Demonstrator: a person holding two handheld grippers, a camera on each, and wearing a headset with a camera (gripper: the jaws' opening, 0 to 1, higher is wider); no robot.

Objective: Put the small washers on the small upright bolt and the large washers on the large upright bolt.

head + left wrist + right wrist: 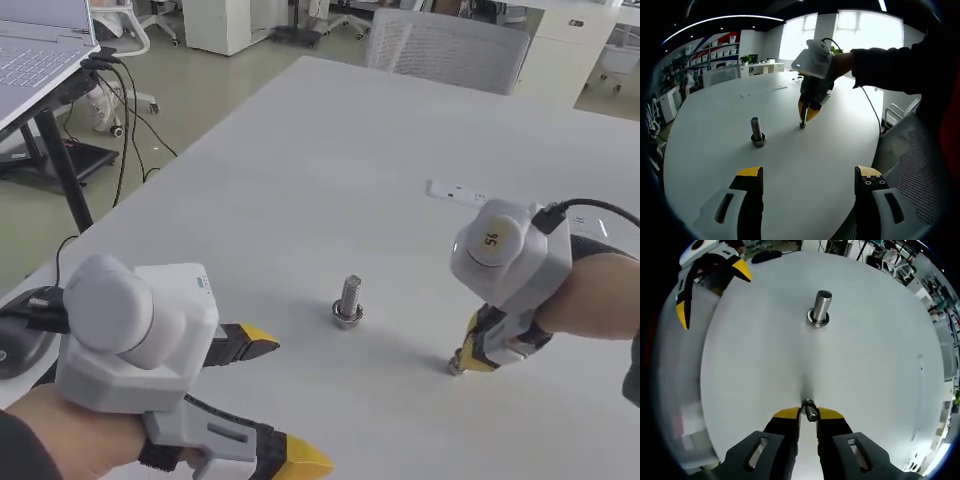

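The yellow-tipped black fingers (787,416) of your right gripper (810,412) are clenched on the small silver bolt (810,410), one tip on each side of its shank. In the right gripper view the bolt's end pokes up between the tips. In the left gripper view the small bolt hangs below the yellow tips and its lower end meets the white tabletop (350,170). In the head view this gripper points steeply down at the right of the table, your hand wrapped round its white body.

The fingers (750,177) of your left gripper (809,175) are released, spread wide with nothing between them. That gripper hovers over the near left part of the table with its jaws pointing toward the middle.

The large silver threaded bolt (348,298) stands upright on the bare tabletop between the two grippers, well apart from both. A ring of metal (817,319) sits round its foot; you cannot tell from here whether it is a washer or the bolt's own head. The small bolt is near it, to the right in the head view.

Farther out, a thin white strip (455,192) lies flat on the table beyond your right gripper. A grey mesh chair (445,50) stands at the far edge, and an open silver laptop (40,50) sits on a stand off the table's left side.
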